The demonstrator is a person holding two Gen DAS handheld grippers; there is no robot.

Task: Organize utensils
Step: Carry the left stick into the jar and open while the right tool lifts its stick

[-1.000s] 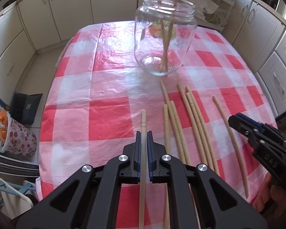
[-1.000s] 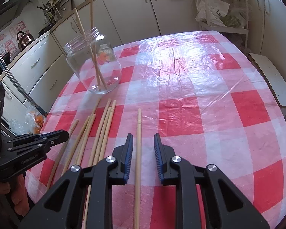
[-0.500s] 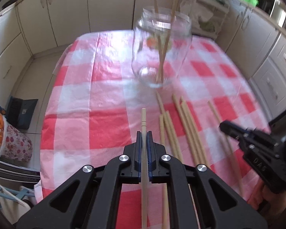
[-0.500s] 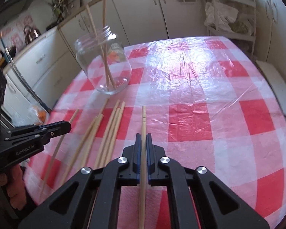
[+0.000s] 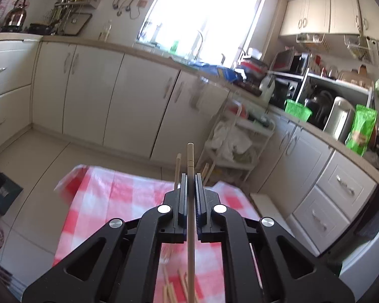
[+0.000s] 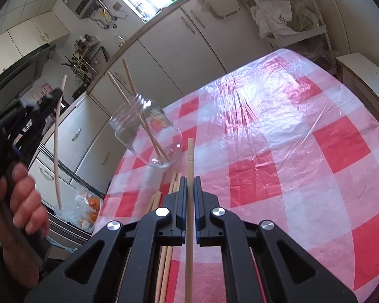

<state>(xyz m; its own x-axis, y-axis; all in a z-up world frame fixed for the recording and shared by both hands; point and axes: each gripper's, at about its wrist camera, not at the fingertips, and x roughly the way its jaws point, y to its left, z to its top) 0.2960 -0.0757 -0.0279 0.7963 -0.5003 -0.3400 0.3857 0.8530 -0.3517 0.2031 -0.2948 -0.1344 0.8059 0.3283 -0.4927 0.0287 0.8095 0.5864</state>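
Note:
My left gripper (image 5: 190, 179) is shut on a pale wooden chopstick (image 5: 190, 156) and held high, facing the kitchen counters. In the right wrist view the left gripper (image 6: 55, 94) hangs in the air at the left with that chopstick (image 6: 56, 151) drooping from it, a hand (image 6: 25, 202) on its handle. My right gripper (image 6: 188, 179) is shut on another chopstick (image 6: 190, 151), low over the checked tablecloth (image 6: 278, 139). A glass jar (image 6: 149, 136) ahead of it holds two chopsticks. Several loose chopsticks (image 6: 174, 183) lie on the cloth beside my right fingers.
White cabinets (image 5: 93, 93) run around the room. A white trolley (image 5: 240, 136) with bags stands beyond the table's far edge. A pale bench (image 6: 363, 75) sits off the table's right side. A bag of orange items (image 6: 88, 207) is on the floor to the left.
My left gripper rose with its chopstick and tipped upward, so its view swung from the table to the kitchen. My right gripper closed on the chopstick between its jaws and lifted it slightly.

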